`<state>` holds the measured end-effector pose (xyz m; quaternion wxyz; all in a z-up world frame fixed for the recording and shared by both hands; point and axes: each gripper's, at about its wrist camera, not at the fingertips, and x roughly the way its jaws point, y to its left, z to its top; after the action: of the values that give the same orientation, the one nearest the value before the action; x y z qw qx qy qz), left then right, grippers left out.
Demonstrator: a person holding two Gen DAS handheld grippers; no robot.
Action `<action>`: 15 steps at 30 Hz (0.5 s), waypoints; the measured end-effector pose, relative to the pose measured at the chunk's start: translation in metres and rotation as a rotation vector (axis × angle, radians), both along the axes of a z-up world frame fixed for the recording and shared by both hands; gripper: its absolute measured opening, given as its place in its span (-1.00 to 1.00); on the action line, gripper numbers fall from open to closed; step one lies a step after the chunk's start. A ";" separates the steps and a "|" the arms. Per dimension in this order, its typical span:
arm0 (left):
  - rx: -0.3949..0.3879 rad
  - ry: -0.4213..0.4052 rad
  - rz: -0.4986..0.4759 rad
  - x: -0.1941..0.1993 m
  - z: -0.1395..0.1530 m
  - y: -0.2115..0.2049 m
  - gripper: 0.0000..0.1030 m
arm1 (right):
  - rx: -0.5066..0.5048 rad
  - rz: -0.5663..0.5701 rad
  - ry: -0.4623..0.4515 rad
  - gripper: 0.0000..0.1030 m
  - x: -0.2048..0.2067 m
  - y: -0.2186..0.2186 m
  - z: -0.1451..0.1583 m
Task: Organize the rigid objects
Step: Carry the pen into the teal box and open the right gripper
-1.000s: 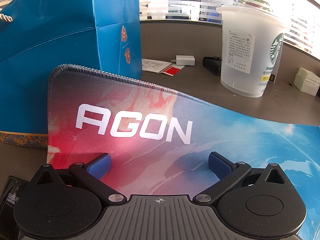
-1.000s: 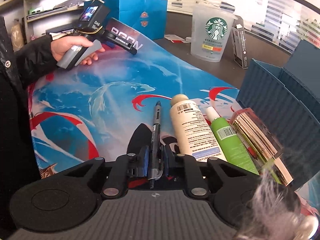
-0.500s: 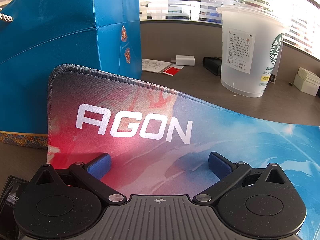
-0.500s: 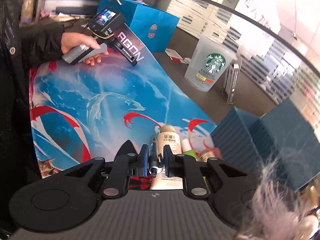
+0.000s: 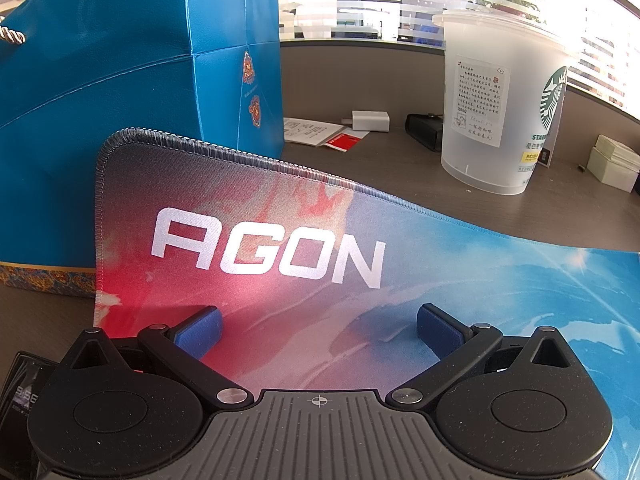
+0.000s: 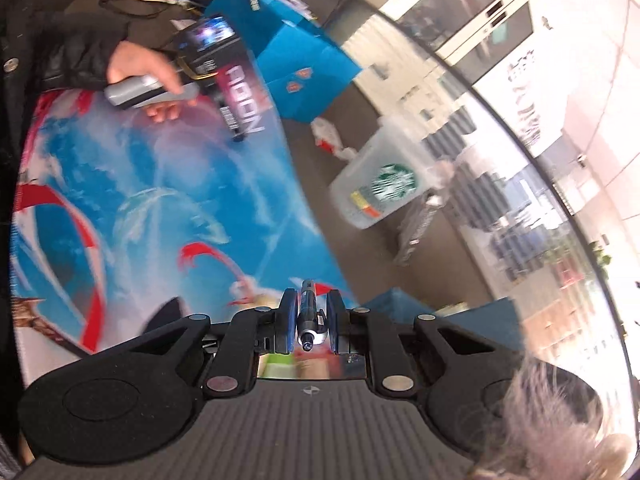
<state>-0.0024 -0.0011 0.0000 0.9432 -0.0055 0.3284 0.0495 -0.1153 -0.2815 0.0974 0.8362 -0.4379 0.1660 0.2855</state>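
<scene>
My right gripper (image 6: 311, 312) is shut on a dark pen (image 6: 309, 312), which is lifted off the colourful desk mat (image 6: 140, 208) and points away from the camera. The right view is tilted and blurred. A corner of the dark teal organiser box (image 6: 404, 300) shows just beyond the pen. My left gripper (image 5: 318, 322) hangs open over the mat's AGON corner (image 5: 264, 256), with nothing between its blue pads. In the right wrist view a hand (image 6: 140, 68) holds that left gripper at the far end of the mat.
A blue gift bag (image 5: 120, 80) stands behind the mat's corner. A clear Starbucks cup (image 5: 500, 108) stands on the brown desk (image 5: 380, 168), with a white charger (image 5: 370, 121), papers, a black item and a small white box (image 5: 614, 168) nearby. A furry thing (image 6: 552, 420) covers the right view's lower right.
My right gripper has risen with the pen and rolled, tilting the view; the bottles and box beside the pen have dropped out of sight. The left gripper has stayed still and open.
</scene>
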 end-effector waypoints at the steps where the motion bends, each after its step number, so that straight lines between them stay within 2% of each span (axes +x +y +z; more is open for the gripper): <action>1: 0.000 0.000 0.000 0.000 0.000 0.000 1.00 | 0.000 -0.005 -0.011 -0.72 0.003 -0.002 0.005; 9: 0.000 0.000 0.000 0.000 0.000 0.000 1.00 | 0.001 -0.076 -0.068 -0.72 0.032 -0.028 0.034; 15: 0.000 0.000 0.001 0.000 0.000 0.000 1.00 | 0.009 -0.130 -0.033 -0.72 0.065 -0.050 0.035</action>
<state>-0.0024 -0.0011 0.0000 0.9432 -0.0057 0.3283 0.0498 -0.0505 -0.3316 0.1323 0.8576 -0.4269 0.1788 0.2242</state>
